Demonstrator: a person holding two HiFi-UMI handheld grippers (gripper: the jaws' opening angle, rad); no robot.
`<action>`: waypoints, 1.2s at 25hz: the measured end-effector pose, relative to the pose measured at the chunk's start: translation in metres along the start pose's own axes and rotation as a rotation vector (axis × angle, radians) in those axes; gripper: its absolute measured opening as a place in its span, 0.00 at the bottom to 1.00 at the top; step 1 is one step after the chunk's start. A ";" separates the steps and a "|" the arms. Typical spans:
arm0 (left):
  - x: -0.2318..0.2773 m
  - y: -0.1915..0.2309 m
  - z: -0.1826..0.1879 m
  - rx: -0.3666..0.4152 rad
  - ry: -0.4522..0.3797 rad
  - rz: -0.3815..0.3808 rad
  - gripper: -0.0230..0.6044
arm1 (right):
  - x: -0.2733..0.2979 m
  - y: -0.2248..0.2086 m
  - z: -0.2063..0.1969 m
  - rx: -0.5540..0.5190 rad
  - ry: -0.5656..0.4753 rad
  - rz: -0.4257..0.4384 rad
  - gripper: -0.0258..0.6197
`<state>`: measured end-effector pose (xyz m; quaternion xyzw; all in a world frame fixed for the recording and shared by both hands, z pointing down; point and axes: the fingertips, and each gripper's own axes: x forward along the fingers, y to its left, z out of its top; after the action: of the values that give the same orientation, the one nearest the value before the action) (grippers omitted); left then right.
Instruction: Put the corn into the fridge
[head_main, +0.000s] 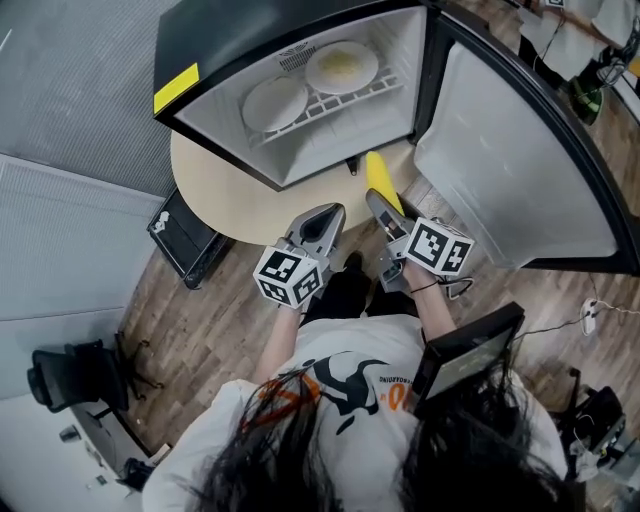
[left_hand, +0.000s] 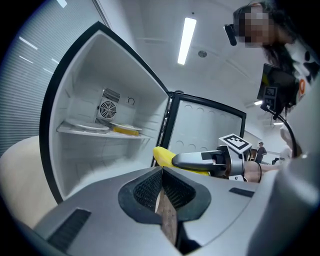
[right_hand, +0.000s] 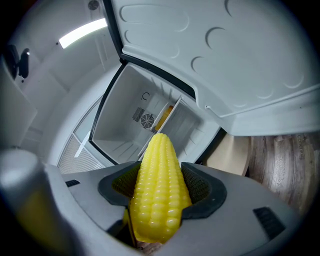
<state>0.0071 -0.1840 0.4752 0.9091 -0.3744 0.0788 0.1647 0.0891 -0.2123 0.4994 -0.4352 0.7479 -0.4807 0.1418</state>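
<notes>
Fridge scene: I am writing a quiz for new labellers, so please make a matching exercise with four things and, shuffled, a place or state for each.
1. corn
2. left hand-held gripper
3. fridge door
4. plates

A. swung open
B. on the wire shelf inside the fridge
C. shut and empty
D. clamped in the right hand-held gripper

Pairs: 1-D, 2-C, 3-A, 4-B.
</notes>
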 end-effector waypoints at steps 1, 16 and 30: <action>0.002 0.004 0.001 0.000 0.001 -0.007 0.05 | 0.003 0.000 0.001 -0.003 -0.006 -0.009 0.43; 0.038 0.058 0.018 -0.003 -0.008 -0.119 0.05 | 0.055 -0.029 0.029 -0.051 -0.067 -0.164 0.43; 0.058 0.078 0.022 -0.009 0.017 -0.221 0.05 | 0.130 -0.093 0.052 -0.181 -0.055 -0.362 0.43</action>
<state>-0.0066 -0.2820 0.4889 0.9434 -0.2709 0.0661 0.1794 0.0943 -0.3610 0.5787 -0.5864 0.6935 -0.4172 0.0340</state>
